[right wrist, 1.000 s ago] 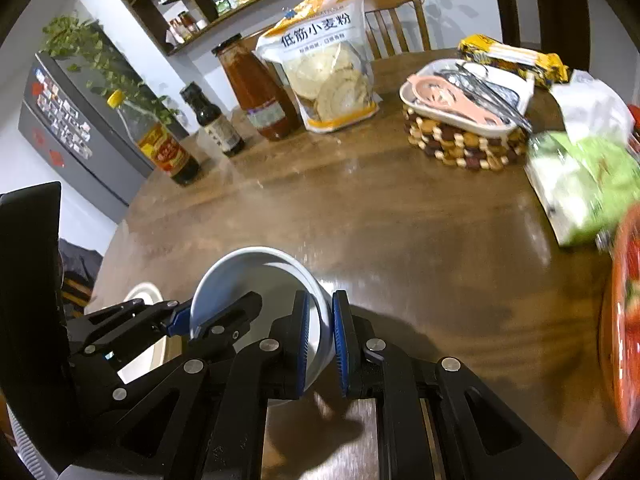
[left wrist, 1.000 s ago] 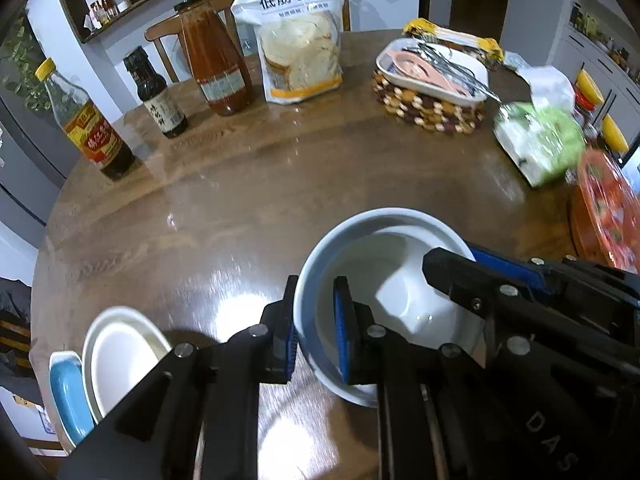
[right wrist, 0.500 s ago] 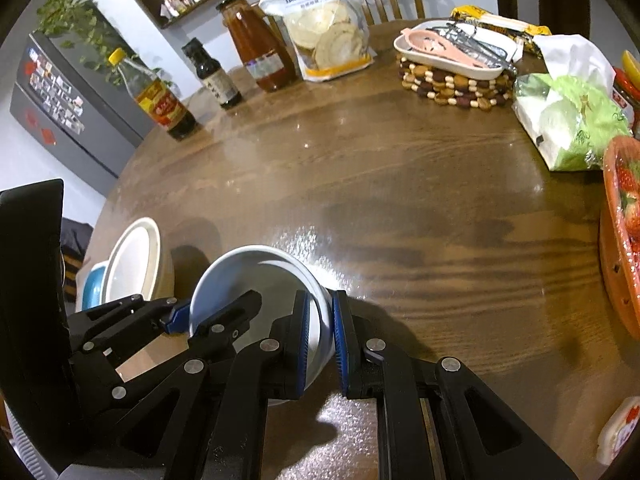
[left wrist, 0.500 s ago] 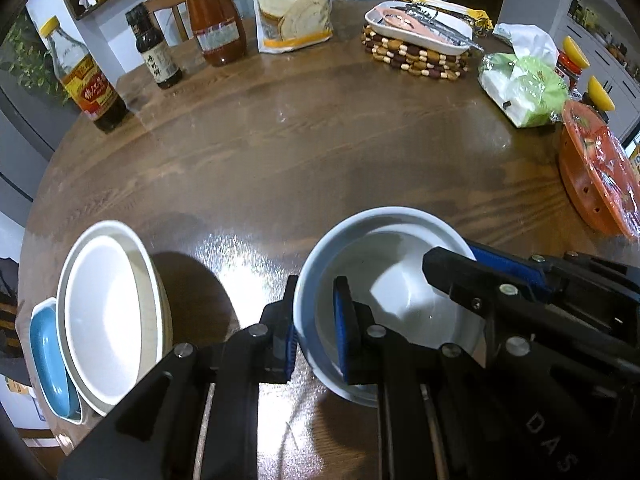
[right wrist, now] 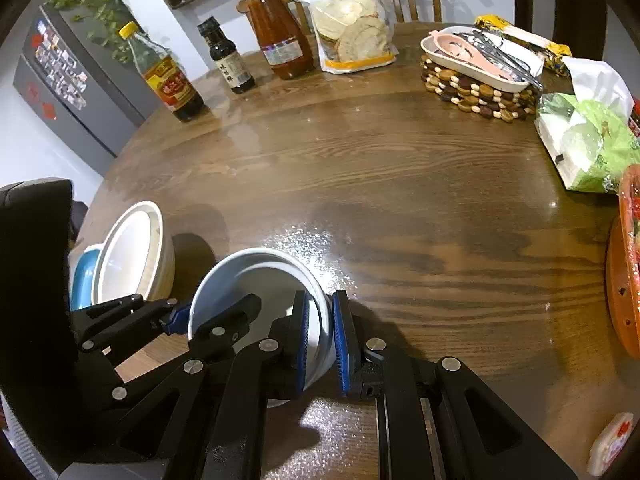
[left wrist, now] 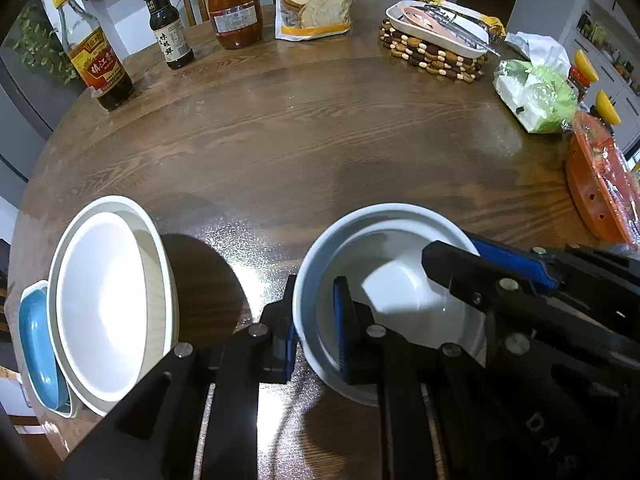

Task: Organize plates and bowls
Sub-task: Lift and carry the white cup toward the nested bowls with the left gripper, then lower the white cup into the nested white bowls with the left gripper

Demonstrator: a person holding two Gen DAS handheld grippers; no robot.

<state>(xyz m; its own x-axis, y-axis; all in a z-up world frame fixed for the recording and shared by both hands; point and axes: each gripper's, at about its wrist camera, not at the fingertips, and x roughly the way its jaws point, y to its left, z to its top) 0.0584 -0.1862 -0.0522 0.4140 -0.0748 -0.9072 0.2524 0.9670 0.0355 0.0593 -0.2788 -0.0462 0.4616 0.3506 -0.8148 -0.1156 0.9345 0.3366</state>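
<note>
A pale blue bowl with a white inside (left wrist: 400, 280) hangs just above the wooden table (left wrist: 320, 140), held at two sides. My left gripper (left wrist: 316, 312) is shut on its left rim, one pad inside and one outside. My right gripper (right wrist: 322, 328) is shut on the opposite rim of the bowl (right wrist: 256, 280). Each gripper also shows in the other's view: the right gripper (left wrist: 476, 256) and the left gripper (right wrist: 180, 312). To the left, at the table's edge, a white bowl (left wrist: 104, 304) is nested on a blue dish (left wrist: 36, 344). That white bowl (right wrist: 128, 256) stands close beside the held one.
Along the far edge stand a vinegar bottle (right wrist: 168, 76), a soy bottle (right wrist: 230, 60), a sauce jar (right wrist: 280, 36) and a flour bag (right wrist: 352, 20). A beaded trivet with a utensil tray (right wrist: 476, 76), a green tissue pack (right wrist: 588, 144) and an orange basket (right wrist: 624, 272) line the right side.
Both grippers have carried the bowl lower and nearer the table's near left edge. The white bowl and blue dish have come further into view beside it. Both grips are unchanged.
</note>
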